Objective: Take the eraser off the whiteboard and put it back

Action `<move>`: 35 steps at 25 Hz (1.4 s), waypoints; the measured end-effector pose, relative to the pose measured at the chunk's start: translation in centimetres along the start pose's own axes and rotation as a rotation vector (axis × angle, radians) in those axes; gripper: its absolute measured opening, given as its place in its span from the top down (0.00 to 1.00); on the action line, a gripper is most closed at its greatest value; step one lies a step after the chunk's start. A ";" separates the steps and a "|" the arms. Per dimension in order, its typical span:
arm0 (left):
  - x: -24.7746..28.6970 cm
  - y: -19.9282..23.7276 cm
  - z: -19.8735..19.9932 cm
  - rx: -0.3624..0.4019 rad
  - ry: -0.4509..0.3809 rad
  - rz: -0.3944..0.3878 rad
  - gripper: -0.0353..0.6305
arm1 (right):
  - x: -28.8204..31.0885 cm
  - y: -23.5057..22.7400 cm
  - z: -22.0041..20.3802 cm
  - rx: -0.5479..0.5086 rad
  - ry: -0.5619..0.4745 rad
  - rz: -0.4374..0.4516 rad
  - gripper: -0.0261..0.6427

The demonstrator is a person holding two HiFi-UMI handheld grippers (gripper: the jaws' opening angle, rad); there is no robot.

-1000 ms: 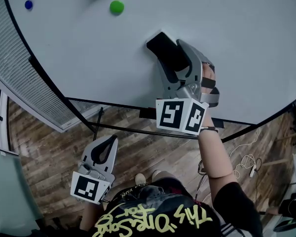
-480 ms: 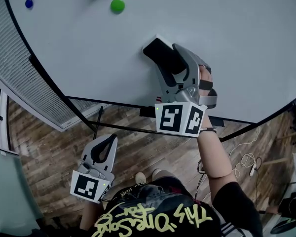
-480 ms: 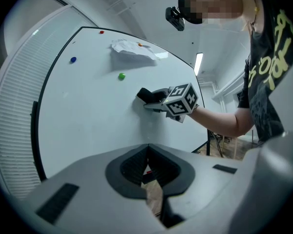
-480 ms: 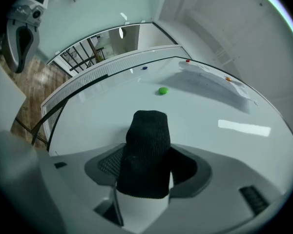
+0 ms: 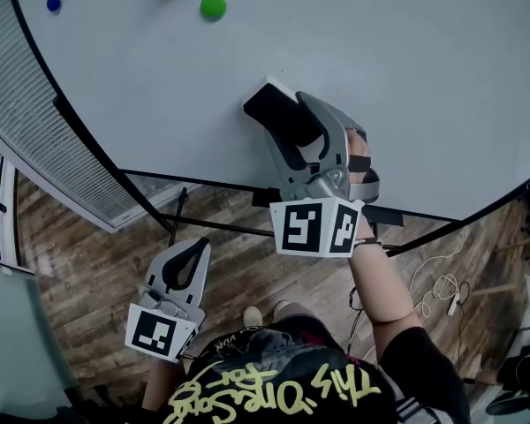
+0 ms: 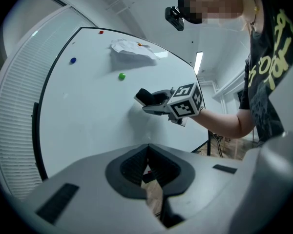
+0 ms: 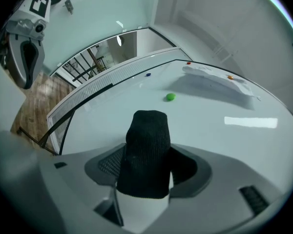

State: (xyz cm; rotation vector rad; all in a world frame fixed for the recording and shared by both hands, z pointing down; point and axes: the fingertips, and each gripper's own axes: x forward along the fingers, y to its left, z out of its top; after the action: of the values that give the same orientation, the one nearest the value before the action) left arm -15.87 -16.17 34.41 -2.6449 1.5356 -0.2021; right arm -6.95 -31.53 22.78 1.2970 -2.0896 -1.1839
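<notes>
A black eraser (image 5: 272, 113) with a white back is held at the whiteboard (image 5: 424, 78), and my right gripper (image 5: 287, 124) is shut on it. In the right gripper view the eraser (image 7: 146, 145) stands up between the jaws of that gripper (image 7: 147, 175), with the board behind it. I cannot tell whether the eraser touches the board. My left gripper (image 5: 193, 256) hangs low over the wooden floor, shut, with nothing in it. The left gripper view shows its jaws (image 6: 147, 154) closed together, and farther off the right gripper (image 6: 162, 101) with the eraser (image 6: 144, 96).
On the board sit a green magnet (image 5: 213, 6), a blue magnet (image 5: 54, 3) and a crumpled white sheet (image 7: 215, 79). A black stand frame (image 5: 221, 228) runs under the board. A ribbed panel (image 5: 35, 148) lies left of it, and cables (image 5: 442, 290) lie on the floor at right.
My right gripper has carried the eraser leftward and a little lower in the head view. The left gripper has stayed put.
</notes>
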 end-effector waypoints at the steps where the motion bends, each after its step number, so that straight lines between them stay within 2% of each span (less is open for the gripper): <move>1: 0.0 0.1 0.0 -0.005 -0.005 0.002 0.94 | -0.2 0.2 0.2 0.018 -0.009 0.006 0.56; 4: 0.0 0.2 0.2 -0.042 -0.013 0.016 0.94 | -0.6 0.8 0.7 0.077 -0.033 0.035 0.56; 8: -0.2 0.4 0.1 0.011 -0.007 0.008 0.94 | -1.5 1.1 0.8 0.157 -0.049 0.061 0.56; 14: 0.4 0.4 0.8 -0.063 -0.018 0.029 0.94 | -2.6 1.3 1.0 0.261 -0.079 0.093 0.56; 16: 0.5 0.4 0.9 -0.056 -0.017 0.026 0.94 | -2.9 1.6 1.0 0.268 -0.080 0.129 0.56; 19: 0.5 0.3 0.7 0.001 -0.013 0.012 0.94 | -3.4 2.1 1.0 0.290 -0.078 0.178 0.56; 29: 0.4 0.4 0.9 0.010 -0.022 0.023 0.94 | -5.0 4.8 0.7 0.365 -0.064 0.270 0.56; 33: 0.2 0.2 1.2 -0.014 -0.039 0.033 0.94 | -5.8 6.1 0.7 0.389 -0.061 0.296 0.56; 35: 0.1 0.3 1.1 0.004 -0.043 0.028 0.94 | -6.0 6.8 0.7 0.401 -0.059 0.309 0.56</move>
State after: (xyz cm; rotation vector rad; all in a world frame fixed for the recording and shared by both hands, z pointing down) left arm -15.89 -16.37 33.30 -2.6054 1.5565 -0.1457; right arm -8.09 -24.59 28.55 1.0467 -2.5483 -0.7024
